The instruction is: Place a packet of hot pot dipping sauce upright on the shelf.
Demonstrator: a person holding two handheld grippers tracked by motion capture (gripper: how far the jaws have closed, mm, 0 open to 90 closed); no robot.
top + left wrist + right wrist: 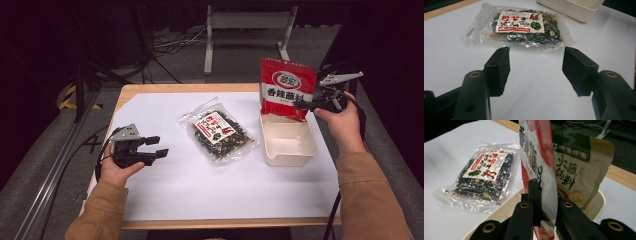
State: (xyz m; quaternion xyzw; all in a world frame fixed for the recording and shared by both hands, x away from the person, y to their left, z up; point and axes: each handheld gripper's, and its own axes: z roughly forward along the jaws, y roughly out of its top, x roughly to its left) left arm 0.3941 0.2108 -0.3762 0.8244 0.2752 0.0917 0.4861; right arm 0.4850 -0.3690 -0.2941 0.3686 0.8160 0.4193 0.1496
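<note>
Right gripper view: right gripper (541, 202) clamped on red pouch (537, 157) — upright, long axis vertical, cream tub (506, 211) directly beneath.

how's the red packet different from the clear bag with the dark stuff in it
The red packet is opaque and glossy, while the clear bag shows its dark contents. The red packet stands upright over the cream tray, clamped in the right gripper; the clear bag lies flat on the white sheet, untouched, in front of the open left gripper. Both are sealed food packs with printed labels.
</note>
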